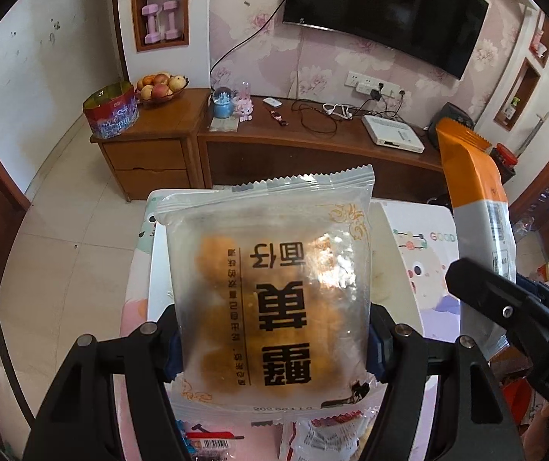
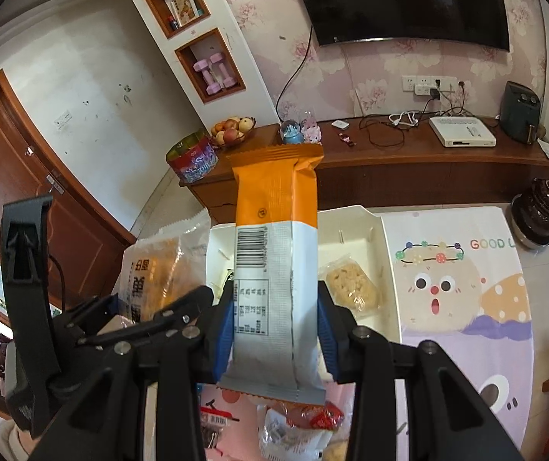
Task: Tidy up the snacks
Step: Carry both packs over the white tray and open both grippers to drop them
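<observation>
My left gripper (image 1: 274,342) is shut on a clear packet of golden cakes (image 1: 270,280) with dark print, held above a white tray (image 1: 401,269). My right gripper (image 2: 274,326) is shut on a long orange-and-white snack bar (image 2: 274,253), held upright over the same white tray (image 2: 366,223). The bar also shows at the right of the left wrist view (image 1: 478,215); the cake packet shows at the left of the right wrist view (image 2: 151,272). A small wrapped pale cake (image 2: 353,284) lies in the tray. Loose snack packets (image 2: 293,426) lie below the grippers.
The tray sits on a table with a cartoon cloth (image 2: 458,292). A dark jar (image 2: 539,211) stands at the table's far right corner. Behind is a wooden TV cabinet (image 1: 312,146) with a fruit bowl (image 1: 159,86), a tin (image 1: 111,109), cables and a white box.
</observation>
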### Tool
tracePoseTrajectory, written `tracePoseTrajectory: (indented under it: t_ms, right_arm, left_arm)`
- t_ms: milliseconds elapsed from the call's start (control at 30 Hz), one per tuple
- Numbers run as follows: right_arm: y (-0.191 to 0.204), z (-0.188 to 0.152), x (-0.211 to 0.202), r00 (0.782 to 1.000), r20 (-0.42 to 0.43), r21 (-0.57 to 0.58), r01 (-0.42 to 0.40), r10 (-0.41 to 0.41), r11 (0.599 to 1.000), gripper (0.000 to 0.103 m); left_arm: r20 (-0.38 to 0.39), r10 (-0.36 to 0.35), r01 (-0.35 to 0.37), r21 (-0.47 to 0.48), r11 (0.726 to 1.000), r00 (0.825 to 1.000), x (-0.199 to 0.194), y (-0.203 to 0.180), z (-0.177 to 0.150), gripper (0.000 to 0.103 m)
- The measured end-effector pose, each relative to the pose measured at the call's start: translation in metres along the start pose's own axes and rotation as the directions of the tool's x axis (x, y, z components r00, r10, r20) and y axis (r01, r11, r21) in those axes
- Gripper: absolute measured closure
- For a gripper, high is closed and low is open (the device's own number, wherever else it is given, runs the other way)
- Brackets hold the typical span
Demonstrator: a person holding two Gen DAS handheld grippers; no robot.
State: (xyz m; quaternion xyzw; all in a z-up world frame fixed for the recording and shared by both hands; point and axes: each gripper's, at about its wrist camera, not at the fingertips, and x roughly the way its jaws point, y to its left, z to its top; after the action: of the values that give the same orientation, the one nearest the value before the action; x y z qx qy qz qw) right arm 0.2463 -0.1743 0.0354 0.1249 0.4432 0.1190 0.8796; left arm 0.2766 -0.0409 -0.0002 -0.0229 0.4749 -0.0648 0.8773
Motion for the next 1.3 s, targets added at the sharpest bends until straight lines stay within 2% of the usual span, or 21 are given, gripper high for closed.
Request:
tracePoseTrajectory:
  t_ms: [467, 600, 800, 967, 1300]
  right_arm:
    - [-0.011, 0.012, 0.048, 0.996, -0.087, -0.002, 0.004, -0.004, 1.000, 0.064]
    - [-0.013, 0.016, 0.060, 0.994, -0.111, -0.001, 0.014, -0.014, 1.000, 0.063]
    - [-0.019, 0.013, 0.077, 0.985, -0.163, -0.002, 0.059, -0.058, 0.998, 0.059]
    - [-0.027, 0.003, 0.077, 0.983, -0.177, 0.025, 0.055, -0.050, 0.998, 0.052]
    - [-0.030, -0.006, 0.064, 0.984, -0.176, 0.048, 0.042, -0.033, 0.998, 0.051]
  left_arm:
    - [-0.067, 0.082, -0.081, 0.013, 0.997, 0.994, 0.051, -0.004, 0.007, 0.033]
    - [-0.071, 0.120, -0.118, 0.030, 0.993, 0.990, 0.059, -0.007, 0.008, 0.021]
    - [-0.041, 0.171, -0.169, 0.050, 0.984, 0.984, 0.061, -0.007, 0.008, 0.010]
    - [-0.064, 0.158, -0.156, 0.022, 0.987, 0.985, 0.063, 0.000, 0.007, 0.010]
    - [-0.066, 0.146, -0.145, 0.024, 0.989, 0.987, 0.054, 0.002, -0.003, 0.010]
